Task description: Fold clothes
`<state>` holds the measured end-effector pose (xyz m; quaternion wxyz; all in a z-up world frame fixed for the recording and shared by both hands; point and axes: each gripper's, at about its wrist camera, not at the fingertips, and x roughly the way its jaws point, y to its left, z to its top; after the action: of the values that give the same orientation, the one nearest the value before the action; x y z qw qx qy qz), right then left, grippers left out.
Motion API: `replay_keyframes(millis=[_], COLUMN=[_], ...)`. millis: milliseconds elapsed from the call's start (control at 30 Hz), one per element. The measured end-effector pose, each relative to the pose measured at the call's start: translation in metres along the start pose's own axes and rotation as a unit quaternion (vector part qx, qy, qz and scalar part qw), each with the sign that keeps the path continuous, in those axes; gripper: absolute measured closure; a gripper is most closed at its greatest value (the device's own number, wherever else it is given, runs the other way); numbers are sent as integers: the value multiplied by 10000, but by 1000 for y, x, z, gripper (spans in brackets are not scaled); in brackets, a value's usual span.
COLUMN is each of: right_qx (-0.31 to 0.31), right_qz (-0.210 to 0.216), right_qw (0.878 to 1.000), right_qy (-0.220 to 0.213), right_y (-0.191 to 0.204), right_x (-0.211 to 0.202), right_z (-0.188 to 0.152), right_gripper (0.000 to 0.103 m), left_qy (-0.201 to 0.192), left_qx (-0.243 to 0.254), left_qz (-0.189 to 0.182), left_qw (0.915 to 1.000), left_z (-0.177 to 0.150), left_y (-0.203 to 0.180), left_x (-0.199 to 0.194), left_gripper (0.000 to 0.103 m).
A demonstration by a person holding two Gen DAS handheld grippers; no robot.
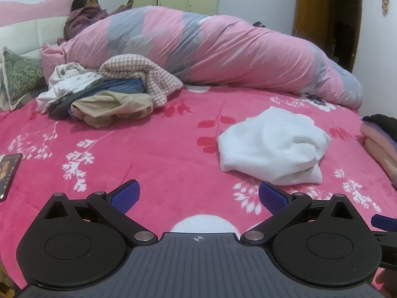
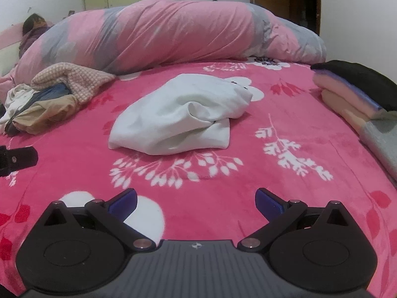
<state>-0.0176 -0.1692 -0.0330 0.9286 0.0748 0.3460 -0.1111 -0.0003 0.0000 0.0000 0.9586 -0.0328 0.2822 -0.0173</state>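
Both tongs, left [image 1: 199, 196] and right [image 2: 196, 200], gape empty before a crumpled, seemingly half-folded white garment [image 2: 181, 116].

Bed [image 1: 153, 149] under a bright pink fleece cover with white and red leaf print.
Crumpled white garment [image 1: 271, 146] lying loose right of centre on the cover, apart from everything else. Heap of unfolded clothes [image 1: 104, 94] at far left: white, blue, tan and pink-checked pieces overlapping. Long pink-and-grey duvet [image 1: 211, 52] rolled along the far side, touching the heap's checked piece. Stack of folded items [image 2: 352, 94] at the right edge, dark piece on top, pale pink beneath. Phone [image 1: 8, 173] flat at the left edge. Green patterned pillow [image 1: 21, 74] beyond the heap, against the headboard. Person lying at the head end, partly under the duvet.
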Motion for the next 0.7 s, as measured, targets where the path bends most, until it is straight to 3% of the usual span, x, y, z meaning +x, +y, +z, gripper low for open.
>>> replay_keyframes(millis=[200,433,700], right_qx=[-47,-62,-109], right_qz=[-48,-22,19], right_qw=[10000,10000,9999], right_qy=[-23,-37,-68], right_y=[8,-14,-25], right_x=[0,3,3], right_z=[-2,-12,-14], right_gripper=[0,0,0], left_qy=[208,220,479], left_qx=[122,-152,-254], left_qz=[-57,-278,-186], left_qw=[9997,9993,9984], left_z=[-2,-11,-16], left_y=[-3,5,8], left_x=[4,12,16], left_gripper=[0,0,0])
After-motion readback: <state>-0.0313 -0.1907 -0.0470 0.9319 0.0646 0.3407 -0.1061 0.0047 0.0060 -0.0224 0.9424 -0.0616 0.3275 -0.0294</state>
